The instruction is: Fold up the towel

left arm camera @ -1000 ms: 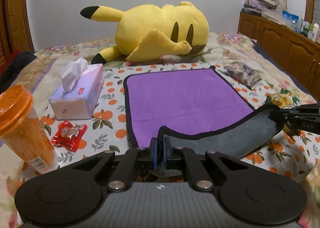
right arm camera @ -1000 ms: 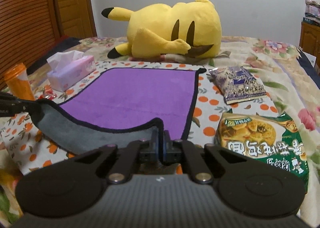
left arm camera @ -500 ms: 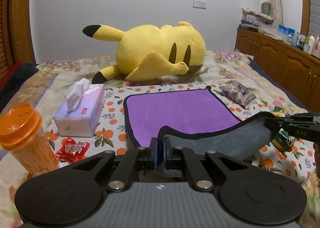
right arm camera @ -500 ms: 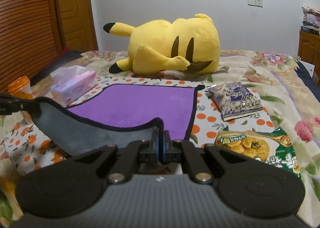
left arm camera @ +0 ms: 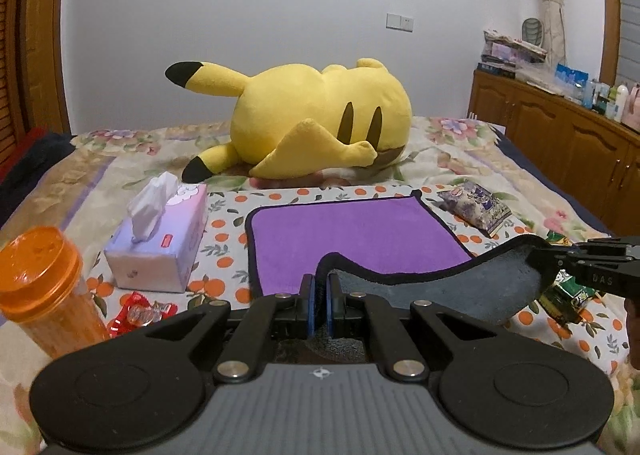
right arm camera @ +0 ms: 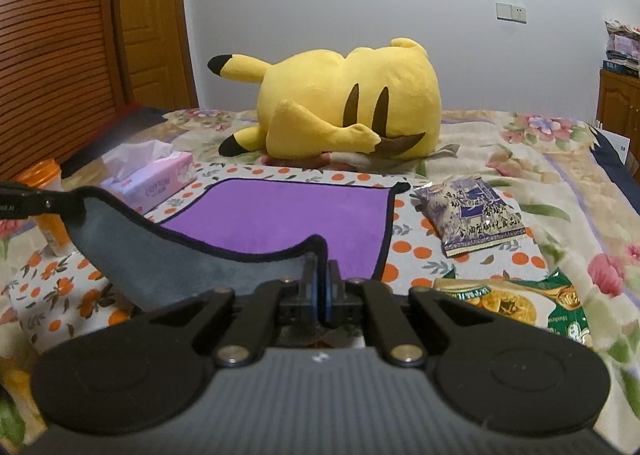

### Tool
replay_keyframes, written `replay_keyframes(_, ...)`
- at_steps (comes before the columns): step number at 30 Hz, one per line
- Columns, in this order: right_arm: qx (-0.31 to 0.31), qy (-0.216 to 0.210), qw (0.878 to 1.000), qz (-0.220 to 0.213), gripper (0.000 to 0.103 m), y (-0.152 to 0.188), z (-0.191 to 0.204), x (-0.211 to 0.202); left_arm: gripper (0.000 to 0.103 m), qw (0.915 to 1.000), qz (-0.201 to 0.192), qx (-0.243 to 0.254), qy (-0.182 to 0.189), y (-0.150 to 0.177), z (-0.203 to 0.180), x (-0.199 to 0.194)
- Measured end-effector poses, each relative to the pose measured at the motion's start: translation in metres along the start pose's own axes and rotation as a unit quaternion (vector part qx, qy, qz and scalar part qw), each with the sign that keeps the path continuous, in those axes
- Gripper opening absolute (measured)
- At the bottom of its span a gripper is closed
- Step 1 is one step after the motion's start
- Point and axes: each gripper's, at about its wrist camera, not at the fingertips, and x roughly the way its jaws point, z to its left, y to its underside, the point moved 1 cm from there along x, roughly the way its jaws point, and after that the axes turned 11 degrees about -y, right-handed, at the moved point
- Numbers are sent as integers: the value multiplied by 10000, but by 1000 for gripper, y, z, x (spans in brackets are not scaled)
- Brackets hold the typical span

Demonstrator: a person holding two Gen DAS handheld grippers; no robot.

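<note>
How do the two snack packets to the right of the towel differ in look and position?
The purple snack packet is pale purple and blue with dark lettering; the green snack packet is green with golden pieces pictured. The purple one lies farther off, beside the towel's far right corner; the green one lies nearer, beside the right gripper. The purple one shows whole; the green one is partly hidden. Both lie flat on the bedspread.

My left gripper is matte black, with two blue-edged finger pads at the middle. Angled black link arms run back from them, each pinned with a round silver screw. Two big round black discs flank a ribbed grey body that carries a small white cross-shaped mark. My right gripper is built the same; from the side, its black finger bears pale lettering.
</note>
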Motion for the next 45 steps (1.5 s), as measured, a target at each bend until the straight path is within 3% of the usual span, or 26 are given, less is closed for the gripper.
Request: replay_keyframes(45,-437,98,9990,49,4,-14,-20,45,6,9993,-131,320,-128,-18,0,47)
